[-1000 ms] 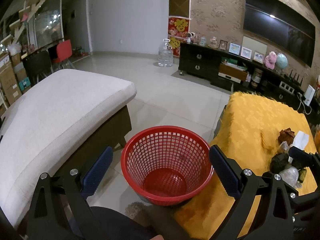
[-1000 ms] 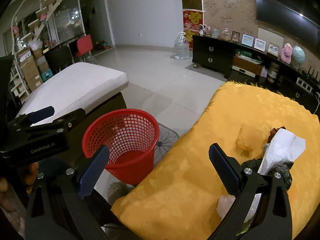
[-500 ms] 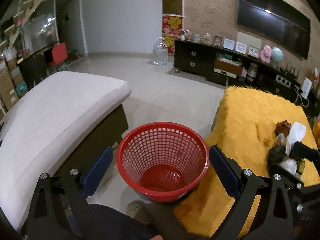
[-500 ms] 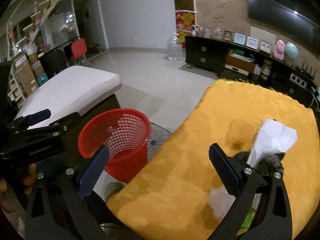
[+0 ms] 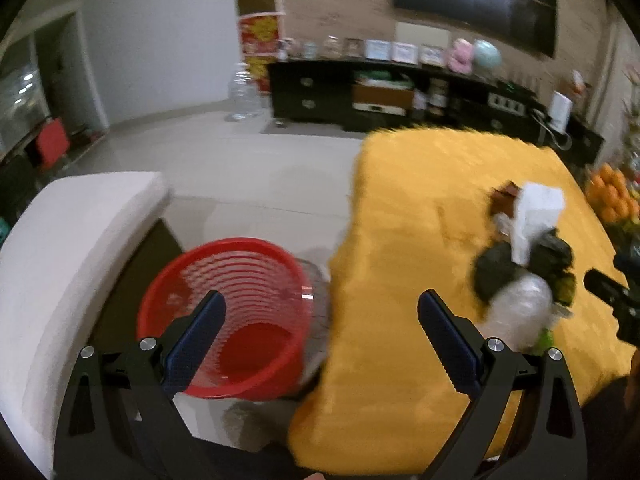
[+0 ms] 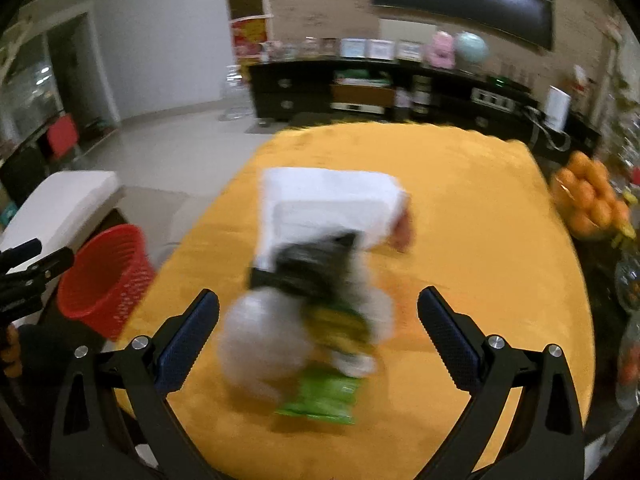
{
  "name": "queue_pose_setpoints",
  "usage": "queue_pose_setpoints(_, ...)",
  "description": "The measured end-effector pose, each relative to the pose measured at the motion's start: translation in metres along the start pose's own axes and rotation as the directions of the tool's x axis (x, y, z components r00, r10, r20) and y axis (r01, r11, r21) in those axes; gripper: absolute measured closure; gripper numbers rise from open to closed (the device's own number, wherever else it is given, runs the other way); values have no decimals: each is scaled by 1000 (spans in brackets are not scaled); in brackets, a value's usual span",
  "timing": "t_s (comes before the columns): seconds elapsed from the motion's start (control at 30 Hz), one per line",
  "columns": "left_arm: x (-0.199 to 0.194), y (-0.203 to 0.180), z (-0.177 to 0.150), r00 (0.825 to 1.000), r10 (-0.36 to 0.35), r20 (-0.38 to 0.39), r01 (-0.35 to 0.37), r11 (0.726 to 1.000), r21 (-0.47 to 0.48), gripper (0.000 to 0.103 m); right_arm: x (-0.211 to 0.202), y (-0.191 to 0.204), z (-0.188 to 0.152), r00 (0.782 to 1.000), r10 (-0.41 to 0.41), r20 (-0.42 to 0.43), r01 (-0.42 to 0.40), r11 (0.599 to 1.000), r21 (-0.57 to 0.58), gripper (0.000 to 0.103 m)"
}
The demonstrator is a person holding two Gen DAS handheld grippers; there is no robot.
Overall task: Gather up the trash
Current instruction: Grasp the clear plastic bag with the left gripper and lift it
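Observation:
A pile of trash lies on the yellow-covered table: a white tissue, a dark crumpled wrapper, a clear plastic ball and a green packet. My right gripper is open, its fingers either side of the pile and nothing held. The red mesh basket stands on the floor beside the table. My left gripper is open over the basket's right rim and the table edge. The same pile appears to its right, blurred.
A white cushioned bench stands left of the basket. A bowl of oranges sits at the table's right edge, with glass jars beside it. A black TV cabinet lines the far wall. Tiled floor lies beyond.
Both grippers swung right. The right one closed in on the trash pile, which now sits between its fingers. The basket slid left in both views.

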State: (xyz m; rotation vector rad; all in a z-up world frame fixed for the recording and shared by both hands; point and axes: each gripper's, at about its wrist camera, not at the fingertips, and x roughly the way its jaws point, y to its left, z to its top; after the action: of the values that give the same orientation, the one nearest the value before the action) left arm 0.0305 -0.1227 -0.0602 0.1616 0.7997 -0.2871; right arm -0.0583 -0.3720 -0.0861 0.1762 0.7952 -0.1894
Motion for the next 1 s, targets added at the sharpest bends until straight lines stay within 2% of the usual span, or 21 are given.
queue_pose_setpoints(0.23, 24, -67, -5, 992, -112, -65, 120, 982, 144, 10, 0, -34, -10, 1000, -24, -12, 25, 997, 80, 6)
queue_pose_setpoints(0.4, 41, -106, -7, 969, -207, -133, 231, 952, 203, 10, 5, -49, -8, 1000, -23, -17, 25, 994, 110, 6)
queue_pose_setpoints(0.6, 67, -135, -10, 938, -269, -219, 316, 922, 222, 10, 6, -57, -9, 999, -30, -31, 33, 991, 128, 6)
queue_pose_setpoints(0.77, 87, -142, -11, 911, -309, -273, 364, 914, 182, 12, 12, -61, -10, 999, -23, -41, 28, 991, 134, 6)
queue_pose_setpoints(0.83, 91, -140, -11, 902, -324, -287, 378, 912, 159, 25, 13, -60, -9, 999, -18, -41, 24, 991, 132, 6)
queue_pose_setpoints(0.9, 96, -139, -14, 886, -343, -313, 400, 906, 140, 48, 14, -59, -8, 999, -12, -42, 18, 991, 130, 6)
queue_pose_setpoints(1.0, 99, -137, -15, 878, -360, -316, 413, 902, 122, 55, 16, -56, -7, 999, -3, -46, 9, 992, 125, 6)
